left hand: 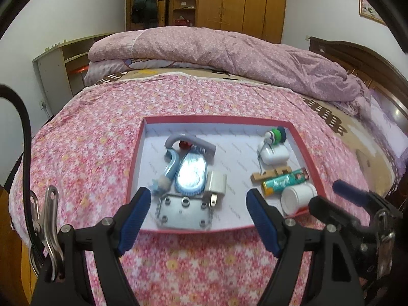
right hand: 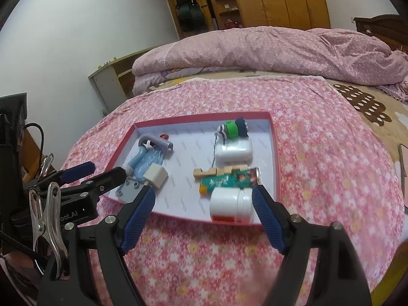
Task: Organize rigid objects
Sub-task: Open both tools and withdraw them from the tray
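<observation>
Both tongs, left point(left hand: 197, 205) and right point(right hand: 204, 204), gape wide and hold nothing, poised over the near edge of the tray point(right hand: 274, 158) on the bed. Nearest the right tongs, in the tray's near right corner, lies a white jar point(right hand: 229, 202) on its side: likely light, hard and slick, prone to roll, best pinched across its round body. It is plain white plastic with a red label.
</observation>
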